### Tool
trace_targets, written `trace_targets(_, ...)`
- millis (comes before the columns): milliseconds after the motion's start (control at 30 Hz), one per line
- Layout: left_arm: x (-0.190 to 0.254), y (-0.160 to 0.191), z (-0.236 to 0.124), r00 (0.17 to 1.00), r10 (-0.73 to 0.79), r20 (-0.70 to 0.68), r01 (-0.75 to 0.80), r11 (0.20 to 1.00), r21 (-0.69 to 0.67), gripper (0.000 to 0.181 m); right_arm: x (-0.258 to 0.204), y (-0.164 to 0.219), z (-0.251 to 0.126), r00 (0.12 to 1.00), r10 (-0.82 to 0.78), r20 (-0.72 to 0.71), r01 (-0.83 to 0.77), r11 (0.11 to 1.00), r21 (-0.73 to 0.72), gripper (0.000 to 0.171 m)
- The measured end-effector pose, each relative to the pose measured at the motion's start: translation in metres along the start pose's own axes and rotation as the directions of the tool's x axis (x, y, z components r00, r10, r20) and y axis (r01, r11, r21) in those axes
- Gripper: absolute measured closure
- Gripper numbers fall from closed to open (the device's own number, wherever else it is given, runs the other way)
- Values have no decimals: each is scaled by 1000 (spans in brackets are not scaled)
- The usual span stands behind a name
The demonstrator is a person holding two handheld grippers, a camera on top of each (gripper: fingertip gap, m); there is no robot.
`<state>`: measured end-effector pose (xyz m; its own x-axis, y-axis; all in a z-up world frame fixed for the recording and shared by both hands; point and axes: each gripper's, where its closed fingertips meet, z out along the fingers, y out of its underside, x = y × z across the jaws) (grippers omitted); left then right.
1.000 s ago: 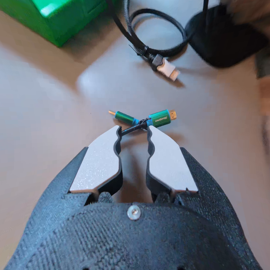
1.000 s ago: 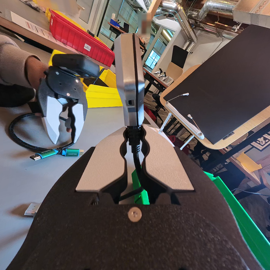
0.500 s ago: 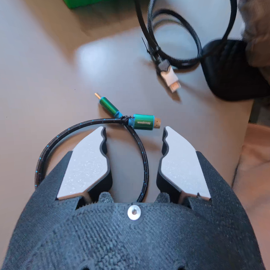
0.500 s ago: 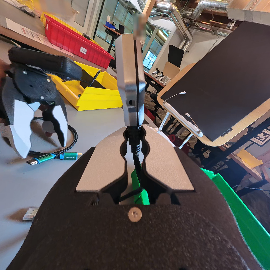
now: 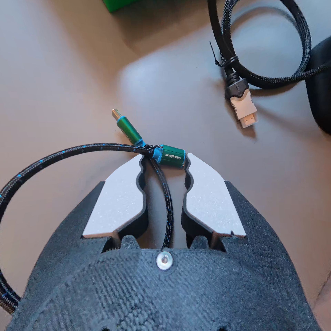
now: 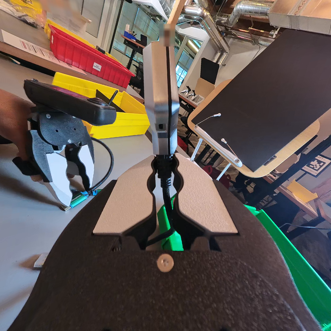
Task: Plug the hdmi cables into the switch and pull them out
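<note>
My left gripper [image 5: 164, 157] is low over the grey table [image 5: 62, 89]. It is closed lengthwise on a green HDMI plug [image 5: 172, 158]. The right pad sits against the plug's metal tip and the left pad at its blue collar and the cable knot. The cable's second green plug [image 5: 128, 129] lies just beyond, and the black-and-blue braided cable [image 5: 71, 152] loops to the left. The right wrist view shows this gripper [image 6: 77, 196] with its tips on the table around the plug [image 6: 77, 199]. My right gripper [image 6: 164, 159] is shut on a black plug [image 6: 163, 170] seated in the silver switch [image 6: 157, 107], held upright in the air.
A grey HDMI plug [image 5: 243, 107] on a coiled black cable [image 5: 268, 53] lies at the far right, beside my right gripper's black body [image 5: 320, 86]. A green bin [image 6: 295, 259] is under my right gripper. Yellow [image 6: 116, 125] and red [image 6: 86, 55] bins stand behind. The left gripper's tips are roughly 20 cm from the right gripper's.
My left gripper opened wide, moved forward and closed around the green plug, which turned a little between the fingers. My right gripper kept holding the switch by its plug.
</note>
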<state>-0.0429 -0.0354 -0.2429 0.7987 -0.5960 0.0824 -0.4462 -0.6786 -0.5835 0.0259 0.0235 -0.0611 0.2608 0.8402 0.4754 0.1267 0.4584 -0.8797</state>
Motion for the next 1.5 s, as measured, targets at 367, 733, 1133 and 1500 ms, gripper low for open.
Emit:
trace_targets(367,-28,23,-32,783,618,68,-586,770,-251,141,4,4,-2,1000,1,-14,-1,1000,-13,156)
trace_targets(733,-34,80,-70,437,848,-299,-877,329,-350,140,2,11,2,1000,9,-9,-9,999,-37,156)
trace_targets(1133,-17,44,-52,962,121,-244,-171,965,-198,131,3,14,1,1000,15,-7,-15,999,-48,156)
trace_targets(1500,-30,33,-21,970,239,-32,-241,959,-147,160,2,17,2,1000,4,-6,-4,999,-53,156)
